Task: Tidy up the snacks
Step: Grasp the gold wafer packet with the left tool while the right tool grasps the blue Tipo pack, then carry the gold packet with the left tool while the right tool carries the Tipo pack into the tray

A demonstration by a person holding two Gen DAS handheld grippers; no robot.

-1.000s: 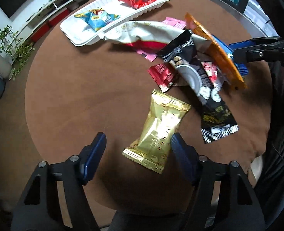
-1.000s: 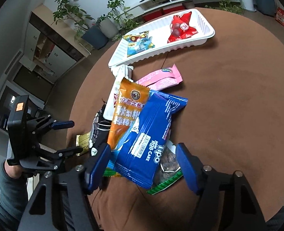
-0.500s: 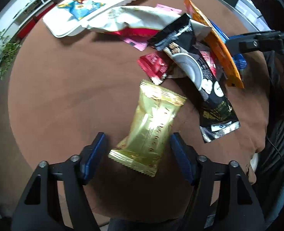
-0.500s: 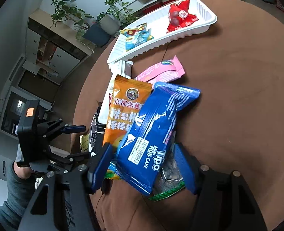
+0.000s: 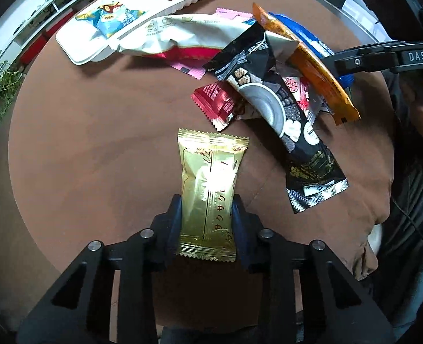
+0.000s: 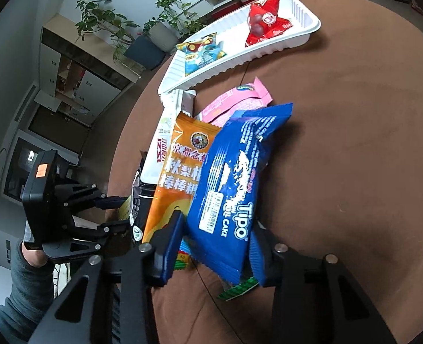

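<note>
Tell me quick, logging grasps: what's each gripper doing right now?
Left gripper: jaws just closed, shut on the gold snack packet.
Right gripper: jaws just closed, shut on the blue roll cake packet.

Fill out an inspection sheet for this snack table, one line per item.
Surface: round brown table, cloth wrinkled at the near right edge.
Job's things: white tray holds a red packet and a blue-yellow packet. Gold packet lies apart from the pile; blue Tipo packet lies on top of it.
Clutter: loose pile with an orange packet, black packet, pink packet, white bag.
Grippers: left gripper has just closed onto the gold packet; right gripper has just closed onto the Tipo packet.
Cables: thin dark line on the table below the tray; cannot tell what it is.
Surroundings: potted plants, cabinets, white shelving.
</note>
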